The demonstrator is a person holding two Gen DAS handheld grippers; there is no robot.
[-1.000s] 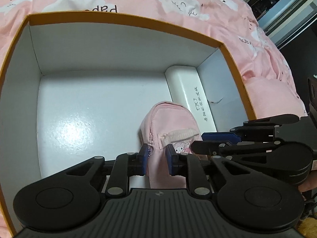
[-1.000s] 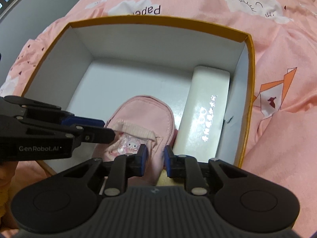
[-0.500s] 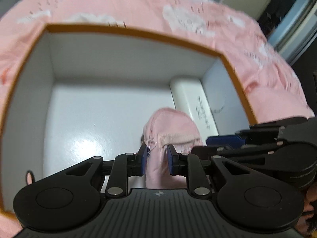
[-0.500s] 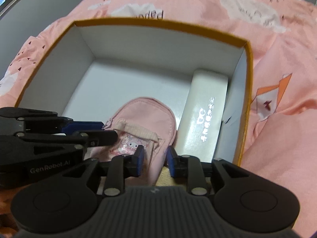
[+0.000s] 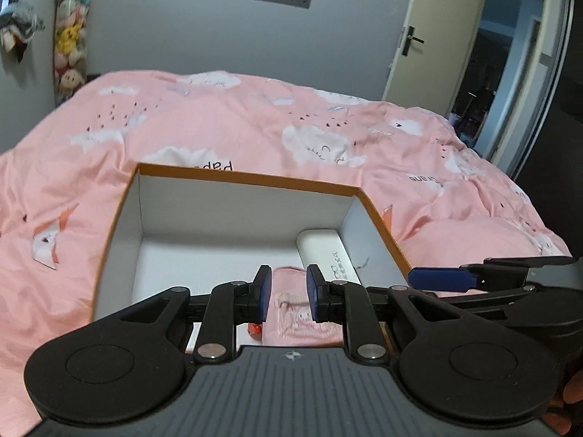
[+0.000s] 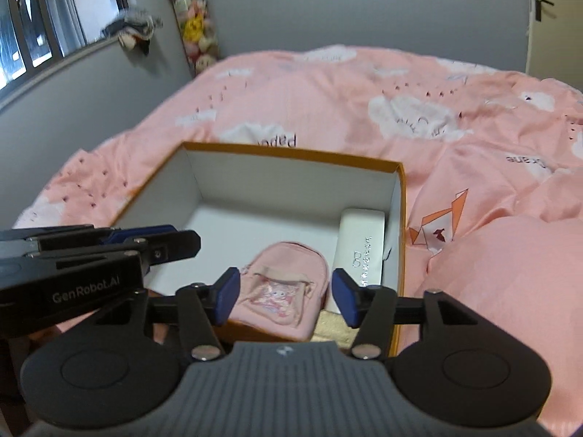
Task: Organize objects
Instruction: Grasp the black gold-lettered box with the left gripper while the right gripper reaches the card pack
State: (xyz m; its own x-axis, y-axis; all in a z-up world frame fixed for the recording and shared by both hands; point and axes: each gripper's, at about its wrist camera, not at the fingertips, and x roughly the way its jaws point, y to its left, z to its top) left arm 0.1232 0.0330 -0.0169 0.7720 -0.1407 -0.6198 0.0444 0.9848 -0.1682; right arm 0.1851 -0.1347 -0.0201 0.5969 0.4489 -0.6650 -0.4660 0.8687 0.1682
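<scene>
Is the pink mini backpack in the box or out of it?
In. The pink mini backpack lies flat on the floor of the box, beside the white case.

Premises: a bedroom in a private home. A bed fills the view, covered by a pink duvet (image 5: 226,134) printed with white clouds and paper cranes. A hanging column of plush toys (image 6: 195,25) occupies the corner of grey-painted walls, with a further soft toy (image 6: 135,29) hung beside a window (image 6: 32,32). A cream interior door with a black lever handle (image 5: 410,40) stands next to an open doorway (image 5: 506,69).
</scene>
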